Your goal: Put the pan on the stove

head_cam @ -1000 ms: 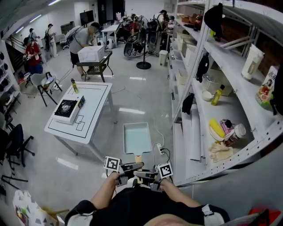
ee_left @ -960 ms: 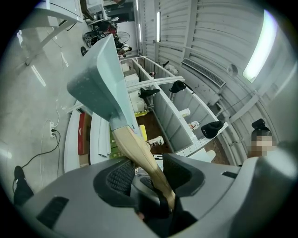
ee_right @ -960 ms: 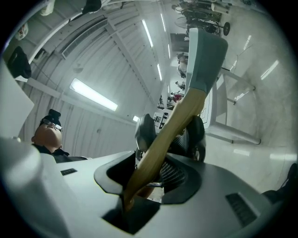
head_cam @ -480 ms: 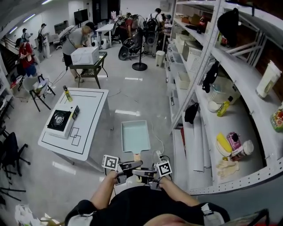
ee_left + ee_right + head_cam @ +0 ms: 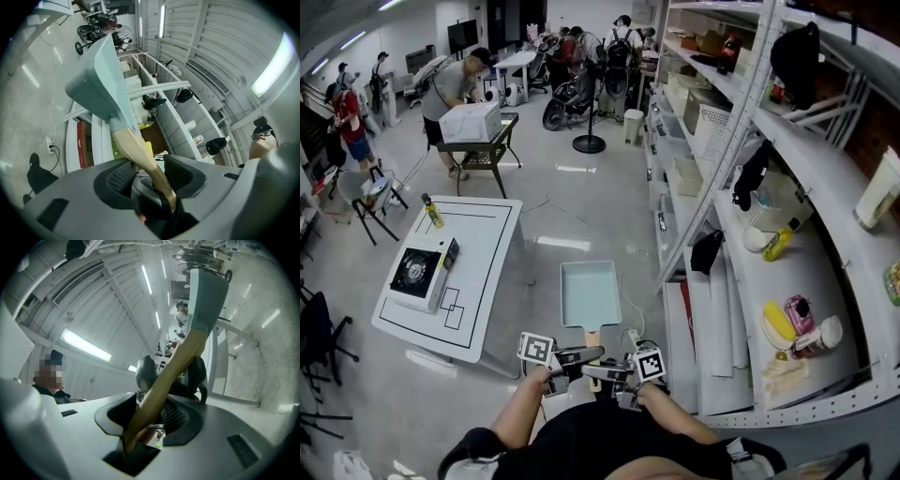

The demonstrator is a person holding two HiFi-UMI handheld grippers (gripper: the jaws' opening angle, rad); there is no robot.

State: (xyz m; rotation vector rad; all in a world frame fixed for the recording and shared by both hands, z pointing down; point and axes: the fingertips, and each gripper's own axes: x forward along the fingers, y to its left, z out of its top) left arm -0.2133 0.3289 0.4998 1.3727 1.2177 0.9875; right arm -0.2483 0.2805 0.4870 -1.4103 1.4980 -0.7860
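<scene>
pan (image 5: 590,292): rectangular, pale teal | handle (image 5: 592,336): smooth wood | left tool (image 5: 150,174), right tool (image 5: 173,376): apparently clamping handle

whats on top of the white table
A portable stove near the left edge of the white table, a yellow bottle at its far corner, and drawn black outlines. What lies under the stove is covered.

The head view looks steeply down from above the person (image 5: 600,439) onto floor (image 5: 581,202), table (image 5: 487,255) far left, shelves (image 5: 827,281) right. Each gripper view sits close behind its jaws, facing along the pan (image 5: 101,79), which all three views share.
</scene>
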